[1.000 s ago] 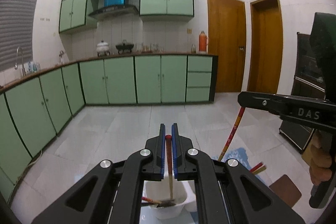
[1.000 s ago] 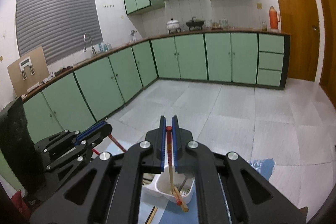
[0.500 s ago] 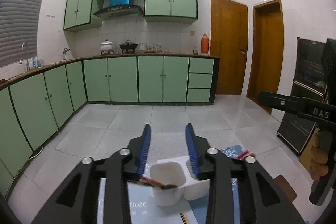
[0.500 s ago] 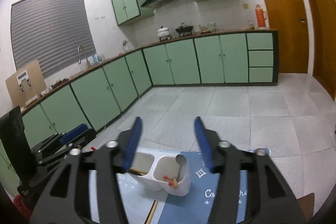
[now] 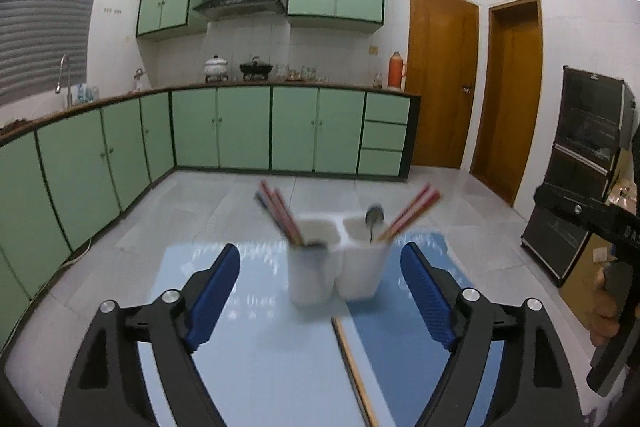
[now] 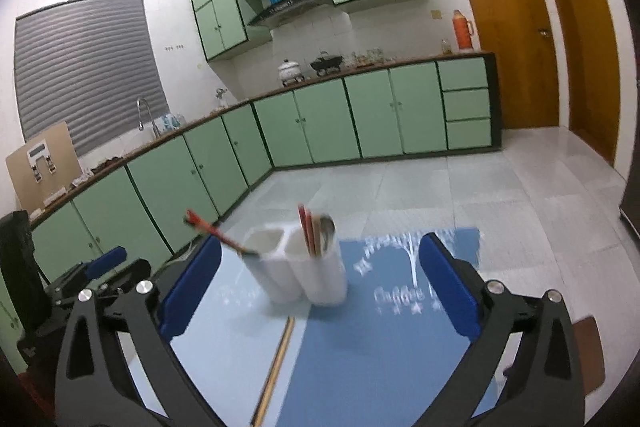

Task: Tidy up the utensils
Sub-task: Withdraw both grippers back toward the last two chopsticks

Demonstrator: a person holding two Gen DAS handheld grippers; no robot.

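Both sets of fingers just spread wide with nothing between: left gripper [image 5: 320,301] and right gripper [image 6: 320,285] empty, jaws clear of the white two-cup holder [image 5: 336,263] on the blue mat [image 6: 384,331]. Red chopsticks [image 5: 280,217] and spoon [image 5: 374,221] standing in the cups, leaning on rims, so apparently dropped in. One pair of chopsticks [image 6: 278,363] lying flat on tabletop [image 5: 256,355] near holder, likely next

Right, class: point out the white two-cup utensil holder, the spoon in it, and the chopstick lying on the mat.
white utensil holder [image 5: 312,279], left wrist view, front wall of left cup.
spoon [image 5: 374,215], left wrist view, its bowl.
loose chopstick [image 6: 279,359], right wrist view, mid-shaft.
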